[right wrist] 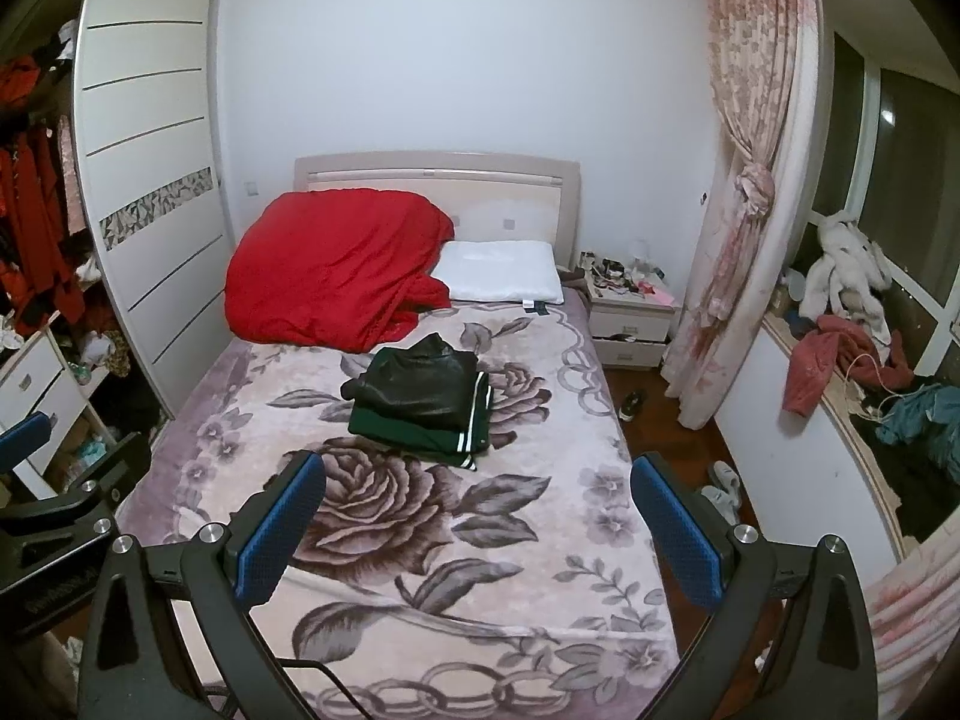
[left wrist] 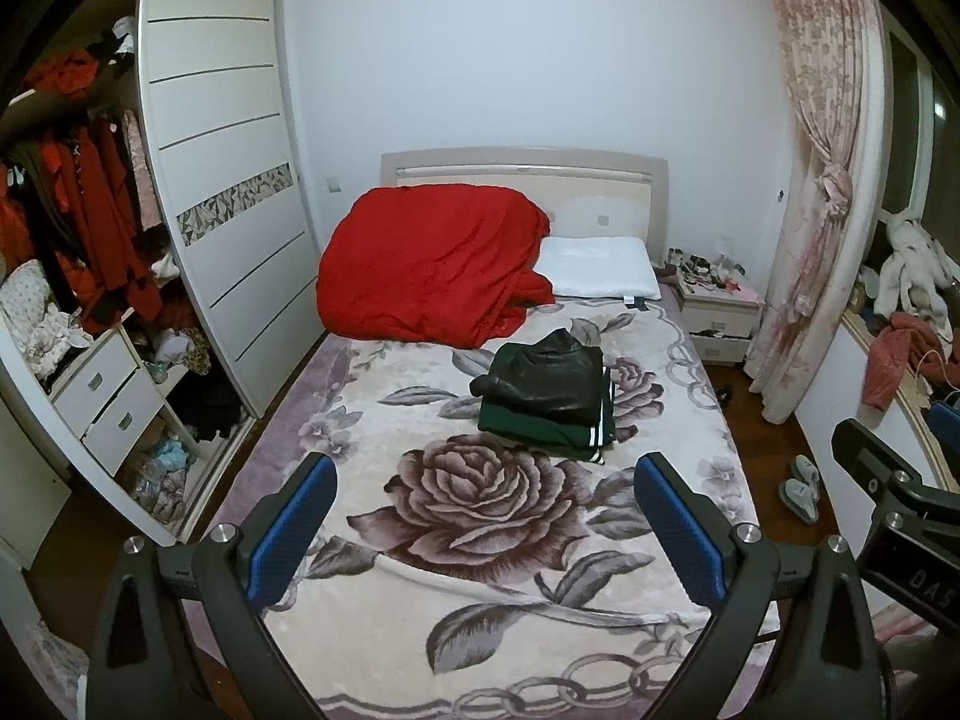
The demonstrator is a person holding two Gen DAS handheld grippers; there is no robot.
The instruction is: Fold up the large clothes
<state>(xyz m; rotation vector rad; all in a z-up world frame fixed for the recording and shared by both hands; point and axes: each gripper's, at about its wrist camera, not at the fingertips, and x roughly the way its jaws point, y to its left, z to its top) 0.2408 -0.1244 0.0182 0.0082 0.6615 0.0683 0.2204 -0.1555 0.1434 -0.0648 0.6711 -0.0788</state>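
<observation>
Bed [left wrist: 336,552] fills the middle of both views, covered by a rose-print blanket [left wrist: 480,504]. White sliding wardrobe [left wrist: 228,192] along its left side, door open, red clothes hanging inside. Pink floral curtain [left wrist: 822,180] tied back on the right. Red duvet [left wrist: 426,264] bunched against the headboard, left half; white pillow [left wrist: 600,267] just beside it, touching. White nightstand [left wrist: 720,315] with clutter on top, right of the pillow. Pile of loose clothes [right wrist: 840,354] on the window ledge, right wrist view.

Task items: folded stack mid-bed, toward the right side: black jacket [left wrist: 546,378] on top of a folded green garment [left wrist: 540,435] with white stripes at its edge. Stack sits well apart from both tools.

Left gripper [left wrist: 486,516]: jaws spread wide, nothing between the blue pads, held above the foot of the bed. Right gripper [right wrist: 477,516]: same, spread and empty. Slippers [left wrist: 801,483] on the floor, right of the bed.
</observation>
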